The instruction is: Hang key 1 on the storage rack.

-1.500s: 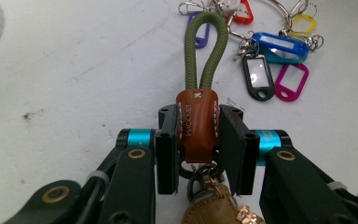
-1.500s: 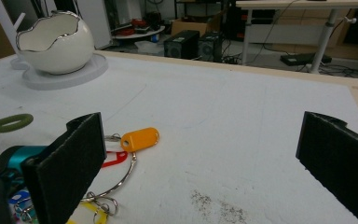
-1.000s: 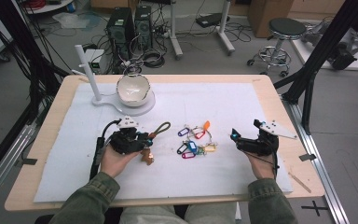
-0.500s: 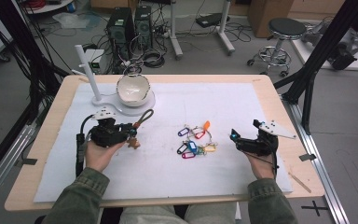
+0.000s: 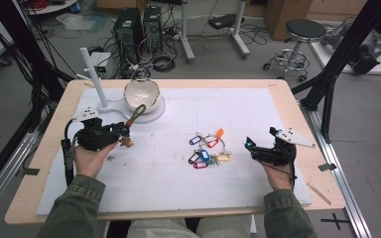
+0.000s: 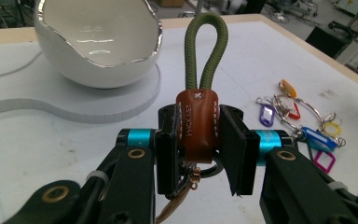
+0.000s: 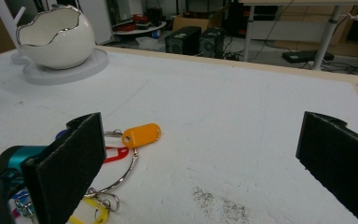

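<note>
Starting at far L of the high view: white post (image 5: 93, 74) standing upright on a flat white base (image 5: 151, 115), w/ egg-shaped white bowl (image 5: 141, 93) sitting on that base just R of the post. Resting on a white sheet (image 5: 178, 173) covering the wooden table (image 5: 49, 134).

Just below the bowl, L gripper (image 5: 120, 132) being held in L hand (image 5: 90, 158), pointing R & slightly up toward the bowl. In the left gripper view, jaws pinching tight on the brown leather tab of a keychain strap (image 6: 196, 123); olive cord loop sticking up above the jaws, metal ring & clasp hanging below, partly hidden. Strap being held off the sheet, near the bowl's base, not touching the bowl.

Mid-sheet: cluster of coloured key tags (image 5: 207, 151) on wire rings lying flat, btwn the two grippers, well apart from the strap.

R side: R gripper (image 5: 249, 147) being held in R hand (image 5: 278, 173), pointing L at the tags, just short of them. In the right gripper view, jaws gaping wide apart, gripping nothing; orange tag (image 7: 142, 134) lying just beyond the L jaw.
</note>
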`<act>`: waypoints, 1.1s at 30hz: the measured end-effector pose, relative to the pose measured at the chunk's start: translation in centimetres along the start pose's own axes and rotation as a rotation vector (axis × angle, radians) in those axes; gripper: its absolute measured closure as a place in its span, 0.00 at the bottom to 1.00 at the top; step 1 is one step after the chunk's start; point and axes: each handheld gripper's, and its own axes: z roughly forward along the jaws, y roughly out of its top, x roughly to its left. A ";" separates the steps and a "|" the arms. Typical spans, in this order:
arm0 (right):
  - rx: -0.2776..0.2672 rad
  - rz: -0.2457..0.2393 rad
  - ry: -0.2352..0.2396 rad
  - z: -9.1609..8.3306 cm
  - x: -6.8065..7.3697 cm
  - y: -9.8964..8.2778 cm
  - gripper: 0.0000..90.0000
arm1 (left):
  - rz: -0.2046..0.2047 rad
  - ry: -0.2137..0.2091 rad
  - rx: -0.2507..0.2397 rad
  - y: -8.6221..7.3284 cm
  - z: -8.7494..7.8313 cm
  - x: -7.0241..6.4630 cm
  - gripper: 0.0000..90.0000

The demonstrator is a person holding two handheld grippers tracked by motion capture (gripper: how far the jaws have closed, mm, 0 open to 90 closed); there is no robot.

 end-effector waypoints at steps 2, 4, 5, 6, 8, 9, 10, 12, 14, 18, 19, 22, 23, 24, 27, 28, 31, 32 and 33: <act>0.005 0.003 -0.001 0.0 0.0 0.0 0.01 | -0.009 0.009 -0.013 0.1 -0.4 0.3 0.76; 0.009 -0.001 -0.004 0.0 0.0 0.0 0.01 | -0.020 0.010 -0.026 0.2 -0.9 0.6 0.76; 0.008 -0.003 -0.005 0.0 0.0 0.0 0.01 | -0.026 0.017 -0.040 0.4 -1.5 0.9 0.76; 0.008 -0.001 -0.006 0.0 0.1 0.0 0.01 | -0.026 0.017 -0.040 0.4 -1.5 0.9 0.76; 0.010 -0.003 -0.009 0.0 0.1 0.0 0.01 | -0.037 0.023 -0.055 0.6 -2.0 1.2 0.76; 0.011 0.000 -0.009 -0.1 0.1 0.0 0.01 | -0.040 0.028 -0.064 0.8 -2.3 1.4 0.76; 0.011 -0.002 -0.010 -0.1 0.1 0.0 0.01 | -0.044 0.033 -0.071 0.9 -2.5 1.6 0.76; 0.011 -0.003 -0.012 0.0 0.1 0.0 0.01 | -0.044 0.051 -0.095 1.2 -3.1 1.9 0.76; 0.012 -0.005 -0.013 0.0 0.1 -0.1 0.01 | -0.048 0.081 -0.118 1.8 -3.8 2.6 0.76; 0.016 -0.007 -0.012 0.1 0.1 -0.1 0.01 | -0.071 0.091 -0.145 2.4 -4.4 3.4 0.77; 0.016 -0.009 -0.011 0.1 0.0 -0.1 0.01 | -0.079 0.106 -0.150 3.0 -4.7 3.9 0.77; 0.009 -0.007 -0.015 0.1 -0.1 -0.1 0.01 | -0.087 0.119 -0.156 3.5 -5.0 4.3 0.77; 0.008 -0.003 -0.019 0.0 -0.1 -0.1 0.01 | -0.093 0.123 -0.163 3.7 -5.2 4.6 0.77; 0.008 -0.003 -0.018 0.0 -0.1 0.0 0.01 | -0.096 0.126 -0.165 3.9 -5.3 4.8 0.77; 0.008 -0.003 -0.020 0.0 -0.1 0.0 0.01 | -0.102 0.144 -0.173 4.6 -5.7 5.4 0.77; 0.008 -0.003 -0.020 0.0 -0.1 0.0 0.01 | -0.100 0.150 -0.173 4.8 -5.8 5.6 0.77; 0.011 -0.006 -0.019 0.0 -0.1 -0.1 0.01 | -0.101 0.167 -0.184 5.3 -6.3 6.1 0.77; 0.009 -0.006 -0.020 0.0 -0.1 -0.1 0.01 | -0.111 0.172 -0.190 5.4 -6.4 6.4 0.77; 0.009 -0.006 -0.020 0.0 -0.1 -0.1 0.01 | -0.112 0.176 -0.190 5.5 -6.6 6.6 0.77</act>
